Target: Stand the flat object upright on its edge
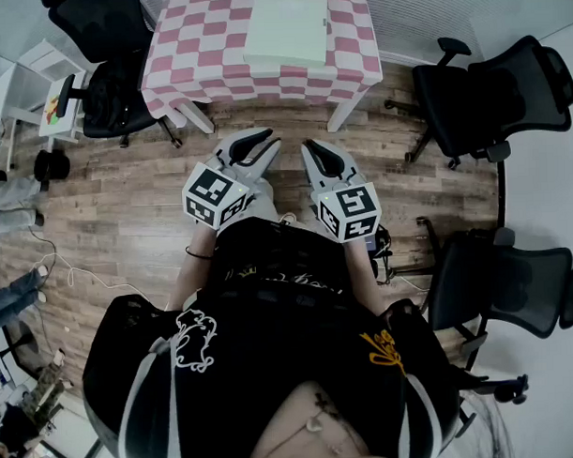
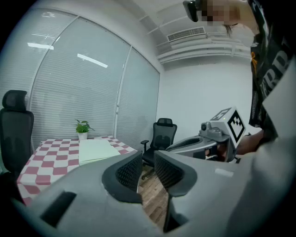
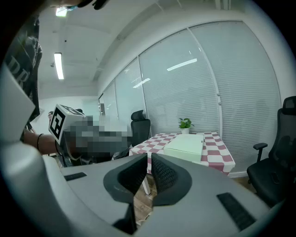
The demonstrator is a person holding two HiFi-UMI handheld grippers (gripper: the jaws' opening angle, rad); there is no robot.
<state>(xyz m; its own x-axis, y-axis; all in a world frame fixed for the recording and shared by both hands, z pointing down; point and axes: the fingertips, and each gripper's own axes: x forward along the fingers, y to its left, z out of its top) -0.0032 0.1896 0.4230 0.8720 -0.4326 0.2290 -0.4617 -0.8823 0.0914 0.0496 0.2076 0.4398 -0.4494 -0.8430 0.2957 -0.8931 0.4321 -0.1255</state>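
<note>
The left gripper (image 1: 253, 147) is shut on nothing. The flat box (image 1: 284, 26) is laid on the checked table (image 1: 182, 63), well apart. The right gripper (image 1: 322, 161) is likewise shut, empty. If tipped hastily, the box could be toppled.

The left gripper (image 1: 267, 142) and right gripper (image 1: 312, 149) are matt grey plastic; at 12 o'clock, a cloth tablecloth (image 1: 196, 57) bears a smooth, matt flat object (image 1: 287, 26).

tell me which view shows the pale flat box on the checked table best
The head view: it looks down on the flat box, top face lying flat on the checked table, though its far edge meets the frame's top. The right gripper view shows the box small and side-on, the left gripper view at a shallow angle.
</note>
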